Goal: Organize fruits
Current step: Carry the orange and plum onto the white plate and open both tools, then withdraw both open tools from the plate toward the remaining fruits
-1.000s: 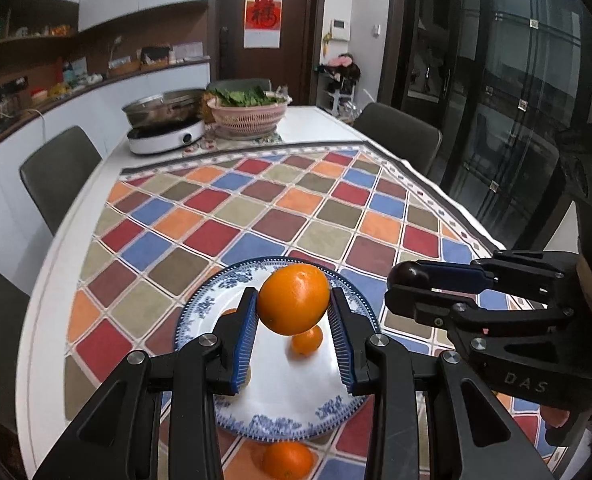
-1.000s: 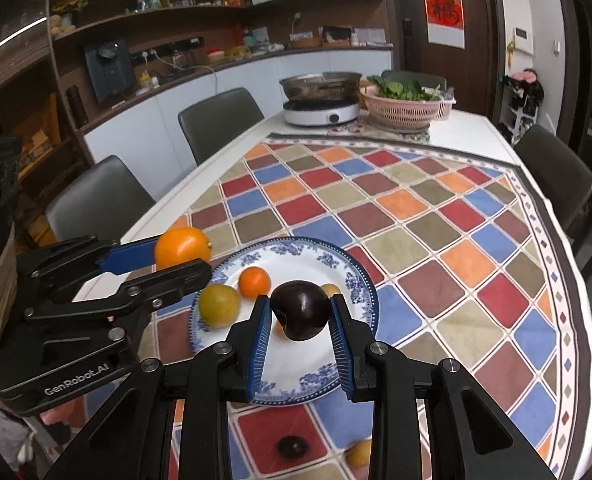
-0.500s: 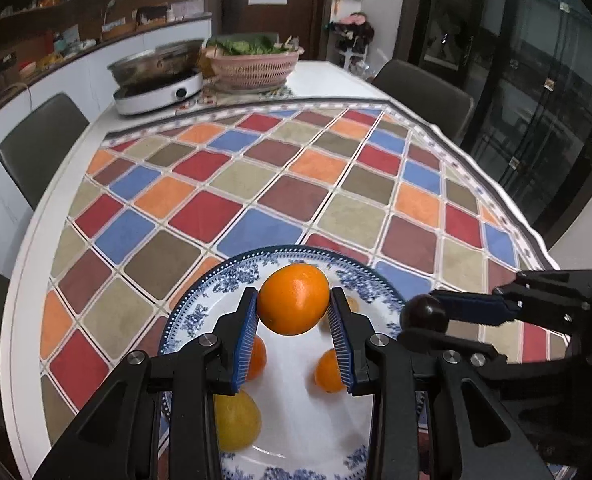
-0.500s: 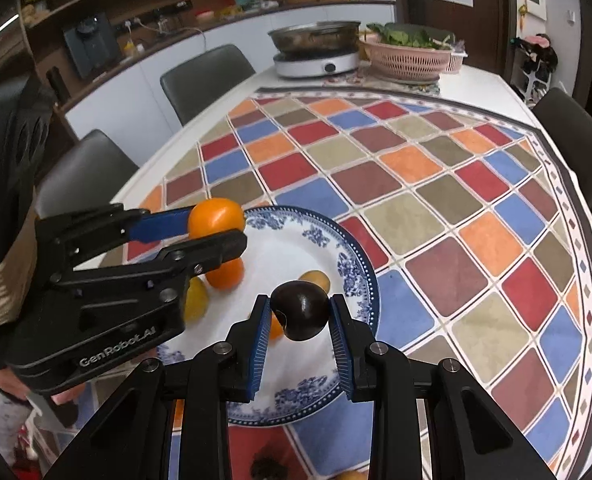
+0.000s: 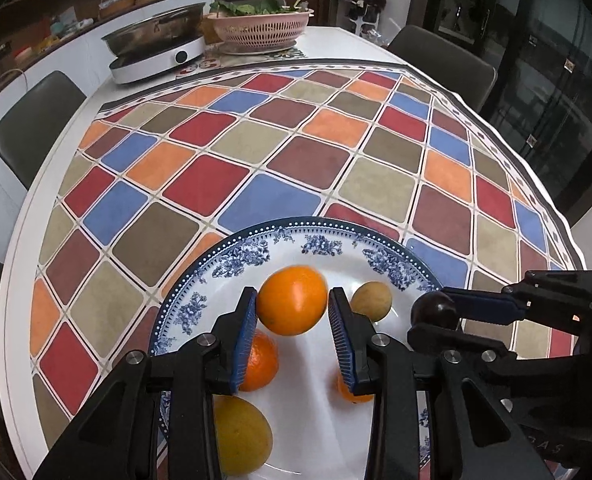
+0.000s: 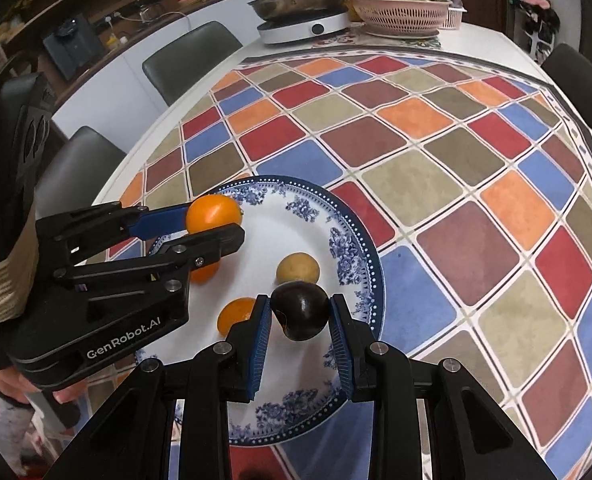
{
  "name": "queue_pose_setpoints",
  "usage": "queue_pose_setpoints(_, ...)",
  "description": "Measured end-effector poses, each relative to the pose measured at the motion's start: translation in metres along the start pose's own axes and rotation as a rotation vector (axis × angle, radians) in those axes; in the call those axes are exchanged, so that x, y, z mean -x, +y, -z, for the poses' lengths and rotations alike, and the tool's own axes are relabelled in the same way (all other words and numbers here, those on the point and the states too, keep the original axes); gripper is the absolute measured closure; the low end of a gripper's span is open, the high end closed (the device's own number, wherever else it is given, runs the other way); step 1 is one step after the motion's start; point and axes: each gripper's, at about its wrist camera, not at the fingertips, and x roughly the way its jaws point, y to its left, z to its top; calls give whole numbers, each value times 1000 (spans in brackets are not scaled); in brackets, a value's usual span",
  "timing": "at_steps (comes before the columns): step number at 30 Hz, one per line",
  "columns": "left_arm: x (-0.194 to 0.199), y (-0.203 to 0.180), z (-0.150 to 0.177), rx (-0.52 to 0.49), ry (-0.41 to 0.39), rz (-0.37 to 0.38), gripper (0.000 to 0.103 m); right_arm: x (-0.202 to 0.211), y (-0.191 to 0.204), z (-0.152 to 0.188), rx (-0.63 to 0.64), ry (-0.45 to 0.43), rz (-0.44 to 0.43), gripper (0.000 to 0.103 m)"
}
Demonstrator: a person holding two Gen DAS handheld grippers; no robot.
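My left gripper (image 5: pixel 291 312) is shut on a large orange (image 5: pixel 291 299) and holds it low over the blue-and-white plate (image 5: pixel 255 248). My right gripper (image 6: pixel 300 316) is shut on a dark plum (image 6: pixel 300 310) over the plate's right rim (image 6: pixel 360 256). On the plate lie two small oranges (image 5: pixel 260 360) (image 6: pixel 235 314), a yellow-green fruit (image 5: pixel 241 438) and a small yellowish fruit (image 5: pixel 372 301), also in the right wrist view (image 6: pixel 298 268). The left gripper shows in the right wrist view (image 6: pixel 215 222), the right in the left wrist view (image 5: pixel 434 314).
The plate sits on a checkered tablecloth (image 5: pixel 287 140) near the table's front edge. At the far end stand an electric hotpot (image 5: pixel 155 52) and a pink basket of greens (image 5: pixel 259 26). Chairs (image 5: pixel 27 124) surround the table. A dark fruit (image 6: pixel 255 474) lies on the cloth below the plate.
Both grippers have moved down and forward over the plate with their fruits still held. The large orange and plum now hang just above the plate.
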Motion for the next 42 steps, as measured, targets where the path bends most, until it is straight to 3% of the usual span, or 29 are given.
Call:
queue_pose_setpoints(3, 5, 0, 0, -4, -14, -13, 55, 0, -1, 0, -9, -4, -5, 72)
queue_pose_setpoints(10, 26, 1, 4, -6, -36, -57, 55, 11, -2, 1, -21, -19, 8, 69)
queue_pose_setpoints(21, 91, -10, 23, 34, -136, 23, 55, 65, 17, 10, 8, -130, 28, 69)
queue_pose_setpoints(30, 149, -28, 45, 19, -249, 19, 52, 115, 33, 30, 35, -215, 41, 69)
queue_pose_setpoints(33, 165, -34, 53, 22, -278, 24, 49, 131, 38, 38, 45, -244, 55, 60)
queue_pose_setpoints(38, 187, -46, 68, 10, -324, 19, 46, 157, 45, 55, 62, -303, 85, 60)
queue_pose_setpoints(40, 196, -50, 75, 6, -344, 13, 43, 167, 47, 62, 64, -322, 91, 51)
queue_pose_setpoints(42, 203, -56, 83, 4, -359, 18, 42, 177, 49, 71, 66, -349, 105, 51)
